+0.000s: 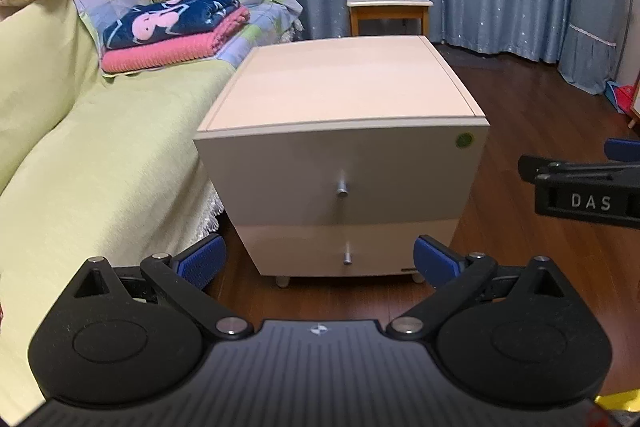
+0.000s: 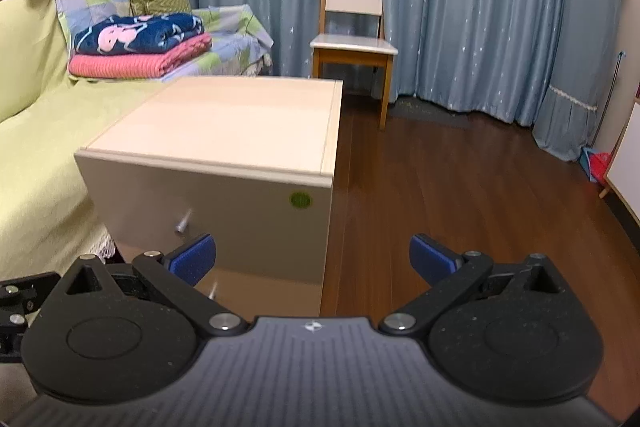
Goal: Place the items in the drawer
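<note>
A pale wooden cabinet [image 1: 340, 95] with two drawers stands on the floor beside a sofa. Both drawers are closed: the upper drawer [image 1: 340, 167] and lower drawer [image 1: 344, 251] each carry a small metal knob. My left gripper [image 1: 320, 261] is open, facing the cabinet front with nothing between its blue pads. My right gripper [image 2: 312, 259] is open too, aimed at the cabinet's right front corner [image 2: 316, 199], empty. The right gripper's black body [image 1: 580, 191] shows at the right edge of the left wrist view. A green round sticker [image 2: 301, 201] marks the upper drawer.
A sofa with a green cover [image 1: 80, 155] touches the cabinet's left side; folded blankets [image 1: 172, 27] and cushions lie on it. A wooden chair [image 2: 352, 39] stands before blue curtains [image 2: 460, 7]. Dark wooden floor [image 2: 460, 195] stretches to the right. Something yellow [image 1: 624, 401] shows at the bottom right.
</note>
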`<state>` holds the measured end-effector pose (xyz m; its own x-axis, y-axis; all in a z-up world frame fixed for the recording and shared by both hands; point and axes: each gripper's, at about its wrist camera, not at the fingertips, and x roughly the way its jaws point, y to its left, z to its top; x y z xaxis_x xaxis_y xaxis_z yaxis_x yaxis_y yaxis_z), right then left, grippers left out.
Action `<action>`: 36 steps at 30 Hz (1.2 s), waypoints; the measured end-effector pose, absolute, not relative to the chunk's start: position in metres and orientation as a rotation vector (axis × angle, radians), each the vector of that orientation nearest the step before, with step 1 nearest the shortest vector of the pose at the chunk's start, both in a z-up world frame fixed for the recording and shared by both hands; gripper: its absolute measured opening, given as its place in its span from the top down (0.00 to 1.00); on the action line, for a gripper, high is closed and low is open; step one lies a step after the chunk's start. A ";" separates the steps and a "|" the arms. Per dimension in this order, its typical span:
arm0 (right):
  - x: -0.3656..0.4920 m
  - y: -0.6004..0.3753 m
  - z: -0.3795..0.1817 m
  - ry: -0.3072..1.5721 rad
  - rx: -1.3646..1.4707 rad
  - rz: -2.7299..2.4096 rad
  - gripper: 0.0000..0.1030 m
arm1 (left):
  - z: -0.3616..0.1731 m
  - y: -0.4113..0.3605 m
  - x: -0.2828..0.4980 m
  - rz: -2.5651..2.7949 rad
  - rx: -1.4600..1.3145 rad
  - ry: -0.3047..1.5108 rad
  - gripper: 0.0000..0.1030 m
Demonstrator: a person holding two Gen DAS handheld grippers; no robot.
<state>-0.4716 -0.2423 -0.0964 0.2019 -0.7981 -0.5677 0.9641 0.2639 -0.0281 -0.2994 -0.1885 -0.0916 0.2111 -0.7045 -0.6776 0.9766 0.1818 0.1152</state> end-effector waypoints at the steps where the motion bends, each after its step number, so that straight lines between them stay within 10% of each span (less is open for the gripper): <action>1: -0.472 -0.240 -0.098 0.539 0.379 -1.265 0.01 | -0.093 -0.186 -0.301 -1.274 0.608 0.548 0.02; 36: -0.471 -0.233 -0.145 0.693 0.488 -1.214 0.01 | -0.134 -0.184 -0.295 -1.284 0.634 0.629 0.02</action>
